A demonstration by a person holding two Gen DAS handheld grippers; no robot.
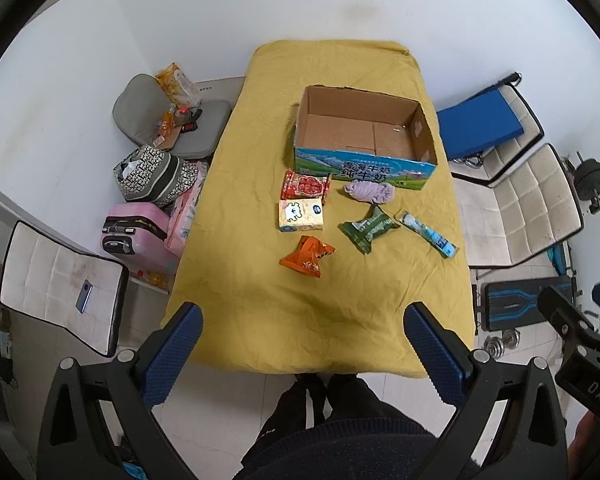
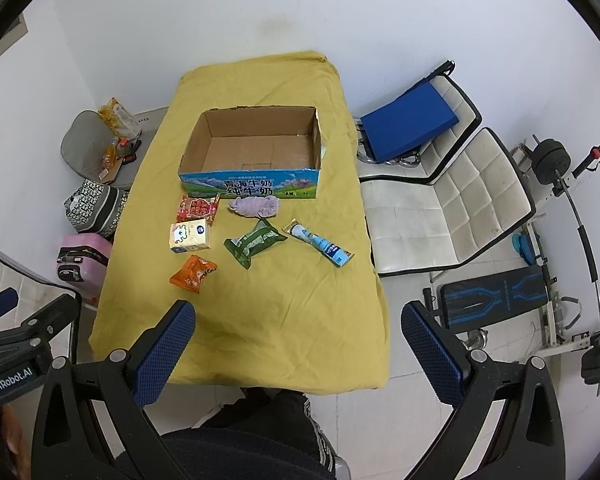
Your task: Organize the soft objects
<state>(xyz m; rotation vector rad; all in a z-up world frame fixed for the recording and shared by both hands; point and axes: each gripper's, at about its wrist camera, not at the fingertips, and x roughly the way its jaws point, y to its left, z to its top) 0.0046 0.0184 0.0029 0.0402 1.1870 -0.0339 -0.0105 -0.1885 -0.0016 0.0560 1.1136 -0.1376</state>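
An open, empty cardboard box (image 1: 420, 132) (image 2: 316, 140) stands on the yellow-covered table (image 1: 320, 320) (image 2: 284, 312). In front of it lie a red packet (image 1: 306, 186) (image 2: 197, 207), a purple cloth bundle (image 1: 369, 192) (image 2: 254, 206), a yellow-white pack (image 1: 301, 215) (image 2: 191, 236), a green packet (image 1: 368, 229) (image 2: 254, 241), a light-blue tube (image 1: 428, 234) (image 2: 319, 243) and an orange packet (image 1: 307, 256) (image 2: 193, 273). My left gripper (image 1: 302, 354) and right gripper (image 2: 298, 352) are open and empty, held high above the table's near edge.
White padded chairs (image 2: 452, 208) and a blue pad (image 2: 410, 120) stand right of the table, with a weight bench (image 2: 496, 298) and barbell (image 2: 580, 216) beyond. Bags, a pink suitcase (image 1: 136, 232) and a grey cushion (image 1: 148, 108) crowd the left side. Another chair (image 1: 60, 284) holds a phone.
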